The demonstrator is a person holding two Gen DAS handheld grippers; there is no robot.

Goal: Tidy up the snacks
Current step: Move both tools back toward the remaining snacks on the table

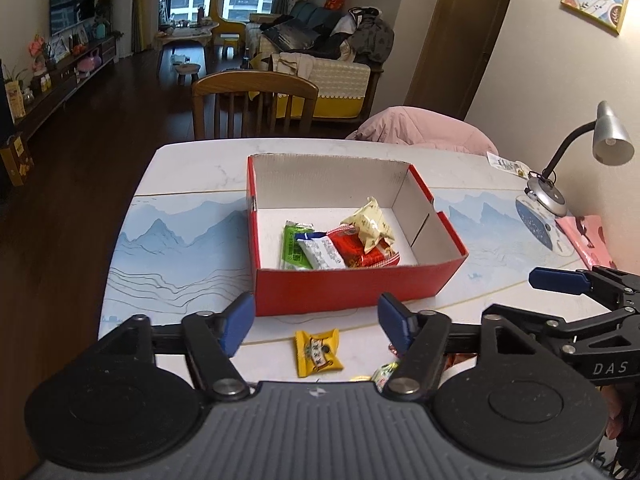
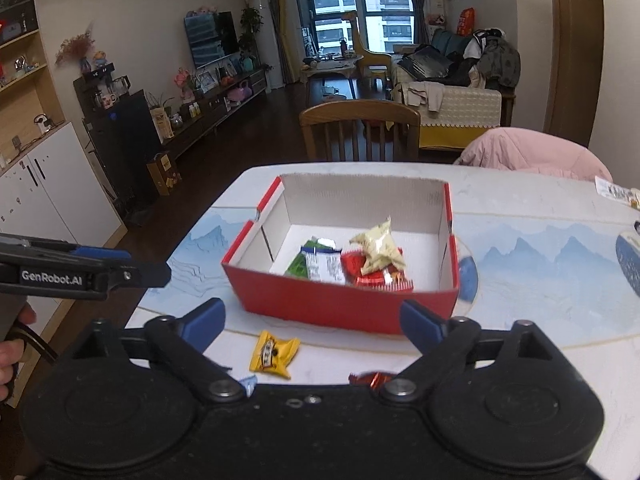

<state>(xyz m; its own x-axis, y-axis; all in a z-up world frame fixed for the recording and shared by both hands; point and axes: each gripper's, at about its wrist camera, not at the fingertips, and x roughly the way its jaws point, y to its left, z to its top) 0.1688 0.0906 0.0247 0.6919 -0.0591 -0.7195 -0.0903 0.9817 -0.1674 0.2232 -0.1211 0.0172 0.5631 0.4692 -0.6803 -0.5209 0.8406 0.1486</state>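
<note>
A red cardboard box stands on the table, open at the top. Inside lie a green packet, a white packet, a red packet and a cream packet on top. A yellow snack lies on the table in front of the box. A red wrapper peeks out by the right gripper's body. My left gripper hangs open over the yellow snack, holding nothing. My right gripper is wide open and holds nothing, just short of the box's front wall.
A desk lamp and a pink packet sit at the table's right. A wooden chair and a pink coat stand behind the table. The table's left edge drops to dark floor.
</note>
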